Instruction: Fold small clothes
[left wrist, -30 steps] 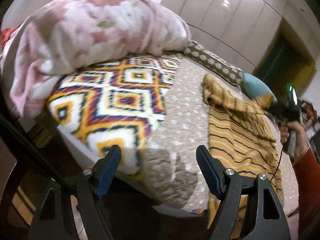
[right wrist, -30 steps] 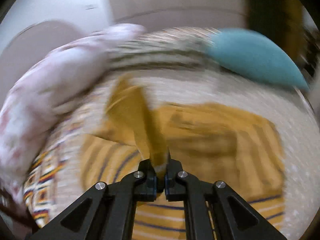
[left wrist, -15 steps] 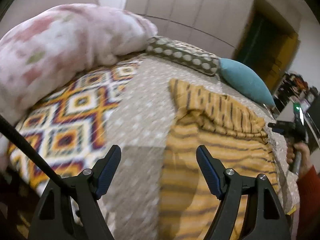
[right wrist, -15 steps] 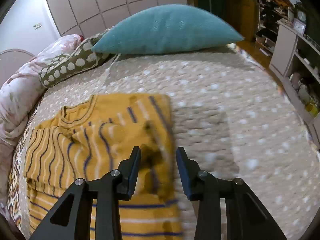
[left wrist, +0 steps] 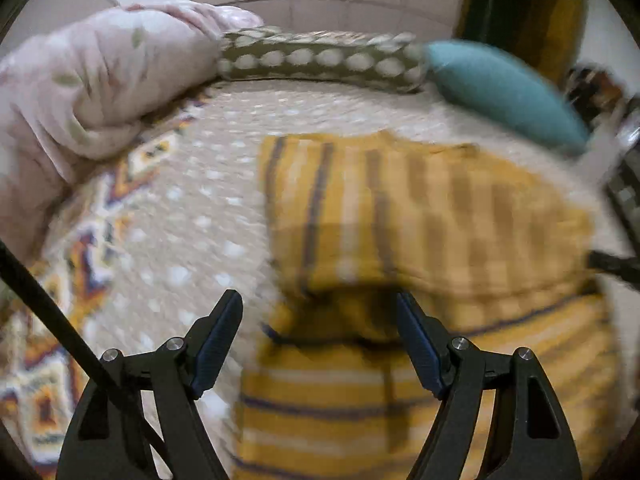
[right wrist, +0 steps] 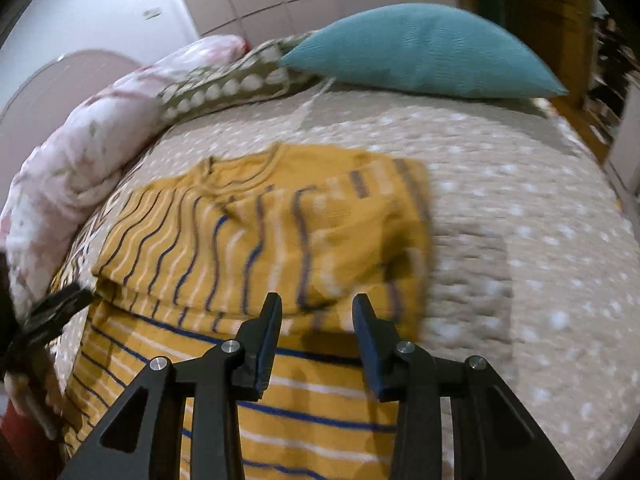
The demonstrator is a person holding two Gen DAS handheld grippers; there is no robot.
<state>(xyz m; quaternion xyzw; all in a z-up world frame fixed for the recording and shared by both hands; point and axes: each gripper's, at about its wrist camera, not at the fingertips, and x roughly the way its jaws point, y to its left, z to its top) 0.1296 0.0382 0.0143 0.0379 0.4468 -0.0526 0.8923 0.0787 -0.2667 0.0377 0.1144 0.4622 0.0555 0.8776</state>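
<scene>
A yellow striped shirt lies on a bed covered by a beige bedspread with white dots, its collar toward the pillows and its lower part running down under both tools. The upper part is folded across itself, so one band of stripes runs up and down over another band that runs side to side; the fold's lower edge sits just ahead of the fingertips in both views. The right gripper hovers over the shirt with its jaws partly apart, having just been opening, and nothing is between them; the cloth lies below the pads and is not pinched. The left gripper has its jaws spread wide above the left edge of the shirt, 1 finger over the bedspread and the other over the yellow cloth, gripping nothing. The left view is blurred, so fine detail of the fold is hard to read. In the right view the left gripper shows again as a dark shape at the shirt's left edge. At the head of the bed sit a teal pillow, a long green cushion with white dots, and a bunched pink flowered blanket on the left side.
</scene>
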